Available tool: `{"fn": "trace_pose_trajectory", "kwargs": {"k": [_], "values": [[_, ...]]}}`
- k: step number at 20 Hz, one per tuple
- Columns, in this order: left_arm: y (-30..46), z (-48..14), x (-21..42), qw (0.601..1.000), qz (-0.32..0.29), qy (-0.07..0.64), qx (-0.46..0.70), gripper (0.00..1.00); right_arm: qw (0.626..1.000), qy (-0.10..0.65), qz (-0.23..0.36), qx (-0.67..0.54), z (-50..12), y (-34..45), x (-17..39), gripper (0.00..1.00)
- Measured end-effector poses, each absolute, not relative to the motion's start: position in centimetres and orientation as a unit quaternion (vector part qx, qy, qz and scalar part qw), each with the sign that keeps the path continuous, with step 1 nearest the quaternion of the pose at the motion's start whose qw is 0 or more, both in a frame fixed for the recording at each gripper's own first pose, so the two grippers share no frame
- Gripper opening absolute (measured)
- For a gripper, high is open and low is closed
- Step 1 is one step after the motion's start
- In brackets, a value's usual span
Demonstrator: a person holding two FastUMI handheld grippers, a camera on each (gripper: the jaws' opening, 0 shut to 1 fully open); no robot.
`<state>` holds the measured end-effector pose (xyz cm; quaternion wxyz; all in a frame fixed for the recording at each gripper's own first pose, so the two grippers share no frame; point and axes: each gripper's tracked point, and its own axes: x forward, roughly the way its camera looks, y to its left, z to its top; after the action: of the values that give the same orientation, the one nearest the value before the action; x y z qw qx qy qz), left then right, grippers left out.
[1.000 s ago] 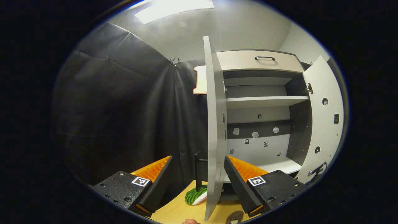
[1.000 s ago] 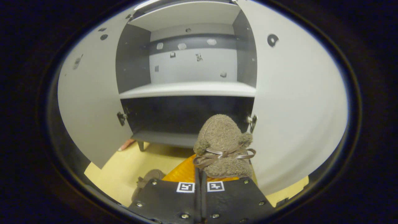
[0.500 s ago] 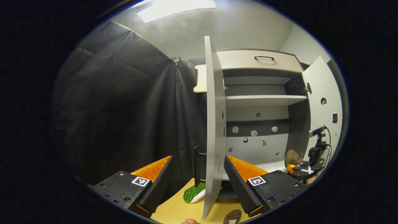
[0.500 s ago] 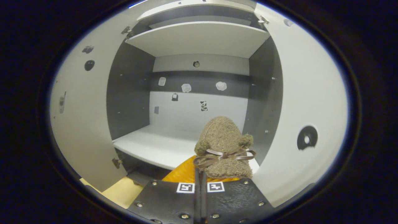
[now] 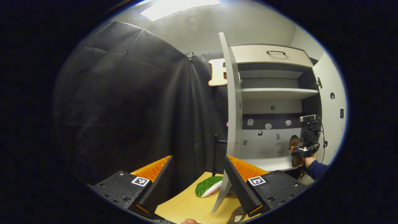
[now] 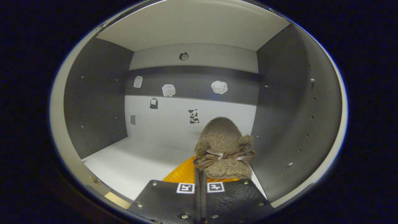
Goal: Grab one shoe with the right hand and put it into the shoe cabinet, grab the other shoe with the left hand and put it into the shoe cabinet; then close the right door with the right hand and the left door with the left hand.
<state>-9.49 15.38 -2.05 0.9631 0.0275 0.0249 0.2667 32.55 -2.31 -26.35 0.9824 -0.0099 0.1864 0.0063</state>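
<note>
My right gripper [image 6: 201, 179] is shut on a brown fuzzy shoe [image 6: 222, 140] with a ribbon bow. It holds the shoe inside the shoe cabinet's middle compartment, above the white shelf [image 6: 133, 163] and close to the grey right wall. In the left gripper view the same shoe [image 5: 293, 142] and right gripper [image 5: 303, 150] sit far off at the cabinet [image 5: 273, 93] opening. Both cabinet doors stand open: left door [image 5: 233, 109], right door [image 5: 333, 112]. My left gripper [image 5: 198, 159] is open and holds nothing. Part of the other brown shoe [image 5: 235, 215] peeks in on the floor at the bottom edge.
A green striped, watermelon-like object [image 5: 207, 186] lies on the wooden floor [image 5: 189, 205] by the left door's foot. A black stand [image 5: 215, 155] rises behind it. A drawer with a handle [image 5: 275, 53] tops the cabinet. A dark sleeve [image 5: 315, 169] holds the right gripper.
My right gripper has carried the brown shoe up and forward, from in front of the cabinet into the middle compartment. The left gripper view has swung a little, shifting the cabinet rightward.
</note>
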Motion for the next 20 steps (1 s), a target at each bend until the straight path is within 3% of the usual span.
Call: {"fn": "trace_pose_trajectory", "kwargs": {"k": [10, 13, 15, 17, 20], "values": [[16.0, -2.7, -10.0, 0.958, 0.287, 0.024, 0.004, 0.99, 0.968, 0.250, -0.019, 0.005, -31.0, -3.0, 34.7, 0.01], [15.7, -2.7, -10.0, 0.958, 0.284, 0.022, 0.002, 0.99, 0.962, 0.272, -0.021, 0.016, -31.9, -3.4, 34.2, 0.11], [15.6, -2.8, -9.9, 0.959, 0.282, 0.022, 0.001, 0.98, 0.960, 0.277, -0.016, 0.023, -31.8, -3.2, 34.0, 0.10], [15.6, -2.8, -9.9, 0.960, 0.280, 0.022, 0.001, 0.99, 0.959, 0.280, -0.011, 0.029, -31.5, -2.9, 33.5, 0.33], [15.3, -2.6, -9.9, 0.962, 0.273, 0.019, 0.003, 0.98, 0.959, 0.284, -0.004, 0.020, -31.1, -2.4, 32.5, 0.41]]}}
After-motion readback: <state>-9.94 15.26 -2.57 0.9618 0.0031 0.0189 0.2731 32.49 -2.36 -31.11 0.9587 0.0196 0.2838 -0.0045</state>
